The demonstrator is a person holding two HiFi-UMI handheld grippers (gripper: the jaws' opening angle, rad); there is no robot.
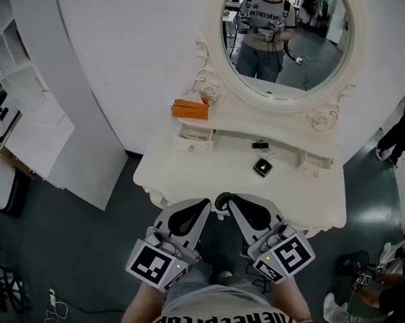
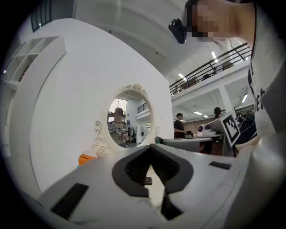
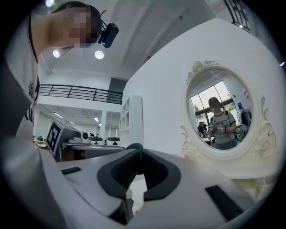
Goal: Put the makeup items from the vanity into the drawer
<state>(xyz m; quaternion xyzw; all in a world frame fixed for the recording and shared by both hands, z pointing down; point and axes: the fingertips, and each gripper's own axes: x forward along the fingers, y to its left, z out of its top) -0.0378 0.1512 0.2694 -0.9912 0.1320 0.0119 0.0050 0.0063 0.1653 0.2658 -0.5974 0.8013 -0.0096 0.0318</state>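
On the white vanity top [image 1: 208, 174] lie a black square compact [image 1: 262, 167] and a small black item [image 1: 259, 145]. An orange item [image 1: 190, 109] sits on the left shelf beside the mirror and also shows in the left gripper view as the orange item [image 2: 87, 158]. A small drawer [image 1: 194, 136] under that shelf stands slightly pulled out. My left gripper [image 1: 204, 206] and right gripper [image 1: 230, 201] hover side by side at the vanity's front edge, well short of the items. Both are shut and hold nothing: left gripper [image 2: 150, 149], right gripper [image 3: 139, 153].
An oval mirror [image 1: 288, 41] with an ornate white frame backs the vanity and reflects the person. A second small drawer [image 1: 316, 162] sits at the right. A white shelf unit [image 1: 30, 116] stands to the left. Dark floor surrounds the vanity, and a person's legs [image 1: 398, 136] are at the far right.
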